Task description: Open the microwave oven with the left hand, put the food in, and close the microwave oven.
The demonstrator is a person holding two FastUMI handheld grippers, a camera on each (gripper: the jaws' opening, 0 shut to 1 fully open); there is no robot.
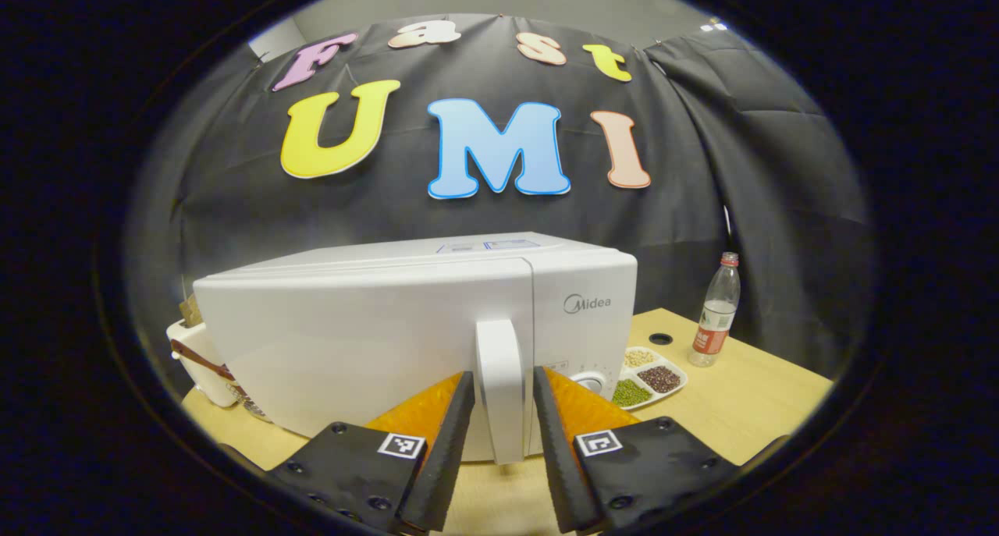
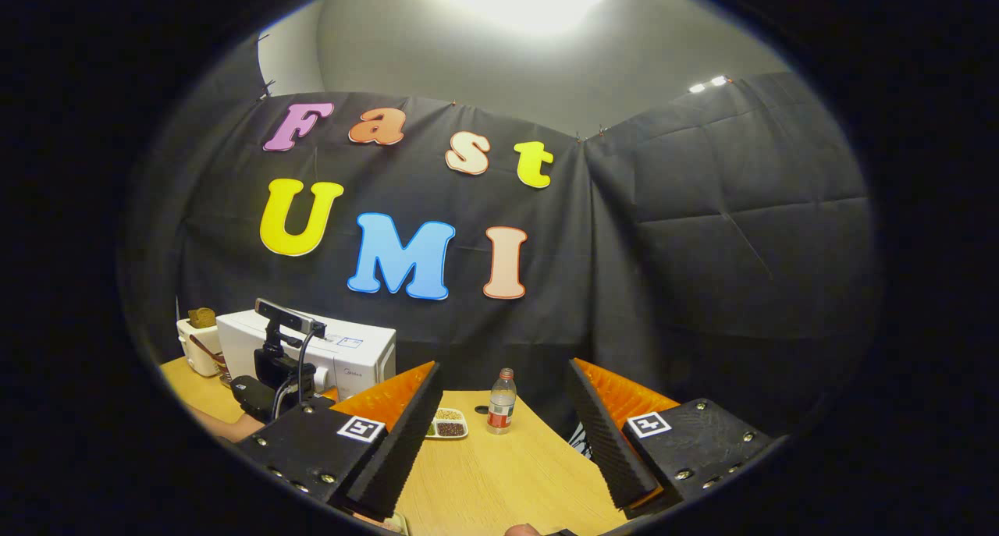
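Around the door handle point(image 1: 499, 388) — left gripper point(image 1: 503, 411), fingers straddling, microwave point(image 1: 375, 333) shut.

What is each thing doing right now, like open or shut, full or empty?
Microwave: door swung a little open.
Door handle: between the left hand-held gripper's fingers, small gaps either side.
Right hand-held gripper: wide open, holding nothing.
Bottle: upright, cap on, looks nearly empty.
Tray: flat on the table, compartments filled with beans.
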